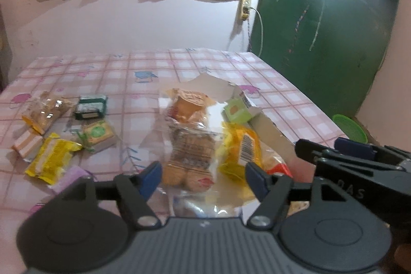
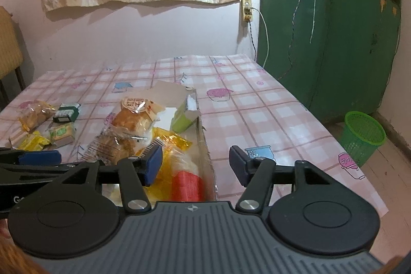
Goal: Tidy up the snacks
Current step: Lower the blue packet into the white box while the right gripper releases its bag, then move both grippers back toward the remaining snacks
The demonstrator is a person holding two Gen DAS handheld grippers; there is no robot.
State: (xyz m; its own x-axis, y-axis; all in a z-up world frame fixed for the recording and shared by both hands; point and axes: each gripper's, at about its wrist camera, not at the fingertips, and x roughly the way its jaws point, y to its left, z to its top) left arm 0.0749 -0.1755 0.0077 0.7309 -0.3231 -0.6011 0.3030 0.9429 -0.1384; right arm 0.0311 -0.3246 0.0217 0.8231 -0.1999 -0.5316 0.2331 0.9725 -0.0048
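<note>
Green basket whole only from right wrist.

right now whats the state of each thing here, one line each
left gripper: jaws open, holding nothing
right gripper: jaws open, holding nothing
cardboard box: open, top flaps torn, snacks piled inside
bun packet: sealed, lying in the box
yellow packet: sealed, loose on the tablecloth, outside the box
dark green packet: loose on the tablecloth, outside the box
green basket: upright on the floor, contents not visible
</note>
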